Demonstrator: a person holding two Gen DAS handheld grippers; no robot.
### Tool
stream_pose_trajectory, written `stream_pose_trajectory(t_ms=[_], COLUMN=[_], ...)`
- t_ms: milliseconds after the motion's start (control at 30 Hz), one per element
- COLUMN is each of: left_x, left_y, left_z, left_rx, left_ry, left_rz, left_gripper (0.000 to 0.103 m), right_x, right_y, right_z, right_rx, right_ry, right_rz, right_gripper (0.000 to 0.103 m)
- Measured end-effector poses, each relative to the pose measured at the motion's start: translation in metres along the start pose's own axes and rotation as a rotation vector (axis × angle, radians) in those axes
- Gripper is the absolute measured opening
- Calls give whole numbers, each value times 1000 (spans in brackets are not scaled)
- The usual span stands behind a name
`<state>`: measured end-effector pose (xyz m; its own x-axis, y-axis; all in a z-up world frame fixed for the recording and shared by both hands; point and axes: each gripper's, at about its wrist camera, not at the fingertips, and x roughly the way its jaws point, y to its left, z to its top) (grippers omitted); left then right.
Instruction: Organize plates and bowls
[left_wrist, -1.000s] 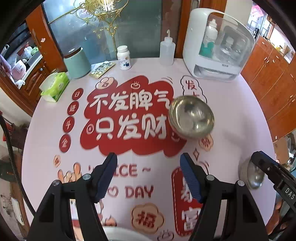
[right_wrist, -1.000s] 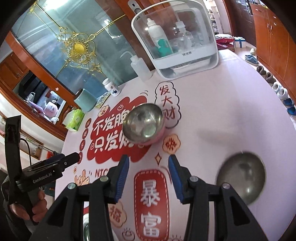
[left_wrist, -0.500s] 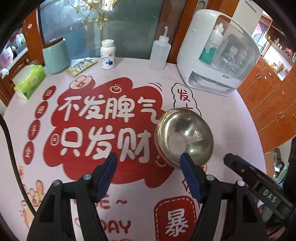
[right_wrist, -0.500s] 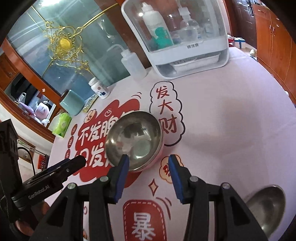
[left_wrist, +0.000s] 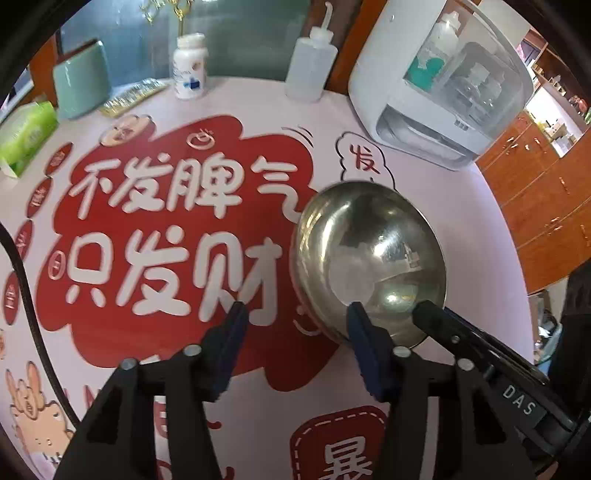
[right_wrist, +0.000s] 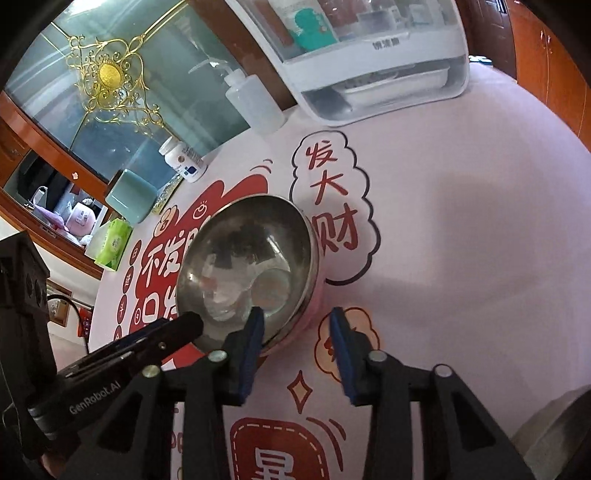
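Observation:
A steel bowl (left_wrist: 369, 254) (right_wrist: 247, 266) stands upright on the pink printed tablecloth (left_wrist: 436, 184). My left gripper (left_wrist: 295, 328) straddles the bowl's near left rim: its right finger is over the inside, its left finger outside. The jaws are closing and the pads are still apart from the rim. My right gripper (right_wrist: 295, 328) straddles the near right rim the same way, also closing and not pressing. Each gripper's tip shows in the other view: the right gripper (left_wrist: 428, 312) and the left gripper (right_wrist: 186, 325). A second steel bowl (right_wrist: 550, 428) lies at the lower right edge, blurred.
At the back of the table stand a white cabinet with a clear door (left_wrist: 443, 85), a squeeze bottle (left_wrist: 310, 62), a pill bottle (left_wrist: 189, 66), a teal container (left_wrist: 81, 81) and a green tissue pack (left_wrist: 26, 136). Wooden cupboards (left_wrist: 535, 206) stand to the right.
Both grippers have come down and forward onto the bowl, which now fills more of each view. Both pairs of jaws have narrowed around its near rim.

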<state>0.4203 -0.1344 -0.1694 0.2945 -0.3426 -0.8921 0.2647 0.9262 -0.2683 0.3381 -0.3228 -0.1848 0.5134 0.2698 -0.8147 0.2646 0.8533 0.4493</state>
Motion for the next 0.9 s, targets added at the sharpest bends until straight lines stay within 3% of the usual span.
stream_pose_trajectory(t_ms=[200, 367, 900], left_x=[8, 10, -12], left_y=[0, -1, -1], left_z=[0, -2, -10], left_rx=[6, 18, 41], left_ry=[21, 32, 19], left_rz=[-18, -34, -10], left_gripper=[42, 22, 20], right_x=[3, 1, -15], right_y=[2, -1, 8], right_z=[-1, -1, -7], right_rx=[0, 18, 25], right_ry=[5, 8, 15], right_rz=[5, 16, 33], right_gripper=[24, 19, 18])
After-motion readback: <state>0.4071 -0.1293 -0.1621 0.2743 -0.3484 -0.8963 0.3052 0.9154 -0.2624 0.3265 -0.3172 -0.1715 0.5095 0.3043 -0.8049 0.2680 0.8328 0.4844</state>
